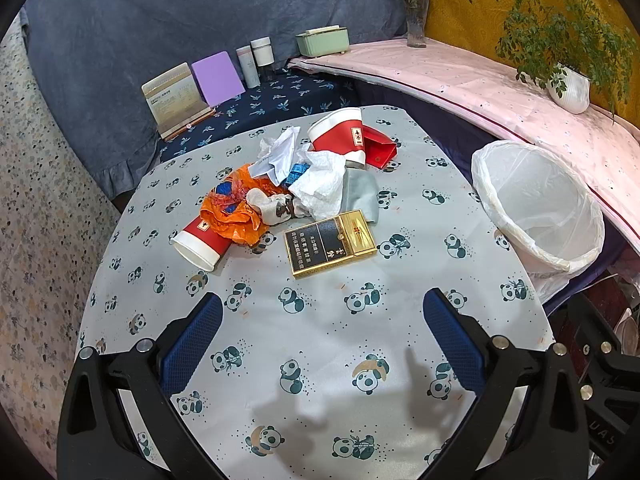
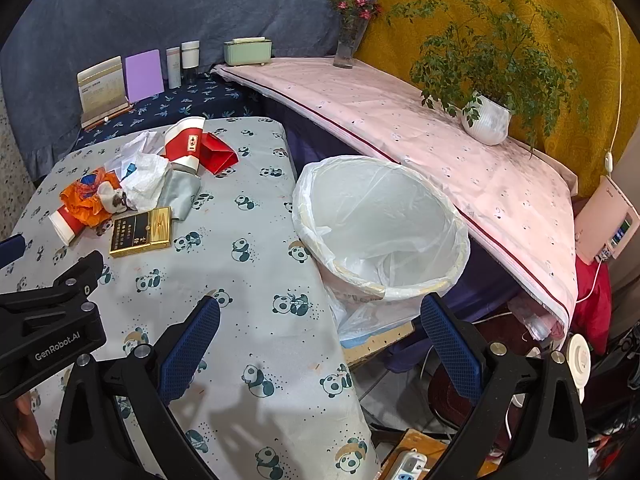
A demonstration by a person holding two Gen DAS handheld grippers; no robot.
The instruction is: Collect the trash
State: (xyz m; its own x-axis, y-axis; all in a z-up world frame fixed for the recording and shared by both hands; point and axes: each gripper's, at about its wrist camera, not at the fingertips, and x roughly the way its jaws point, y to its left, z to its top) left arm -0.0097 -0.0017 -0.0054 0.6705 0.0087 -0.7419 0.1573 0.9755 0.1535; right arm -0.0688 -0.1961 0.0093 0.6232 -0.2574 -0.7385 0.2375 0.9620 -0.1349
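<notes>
A heap of trash lies on the panda-print table [image 1: 320, 340]: a gold and black cigarette box [image 1: 331, 242], two red paper cups [image 1: 203, 239] [image 1: 341, 136], an orange plastic bag [image 1: 234, 208], white crumpled tissue [image 1: 322, 184] and a red packet [image 1: 380, 148]. My left gripper [image 1: 322, 320] hovers open over the near table, short of the cigarette box. A white-lined trash bin [image 2: 380, 228] stands off the table's right edge. My right gripper [image 2: 320, 320] is open, low, just before the bin. The left gripper's black body [image 2: 52, 312] shows at the left of the right wrist view.
A pink-covered ledge [image 2: 400, 128] runs behind the bin, carrying a potted plant [image 2: 486, 118], a flower vase [image 2: 348, 48] and a green box [image 2: 247, 51]. Booklets and bottles [image 1: 248, 64] stand on a dark blue shelf at the back. Cables and a power strip [image 2: 408, 464] lie on the floor.
</notes>
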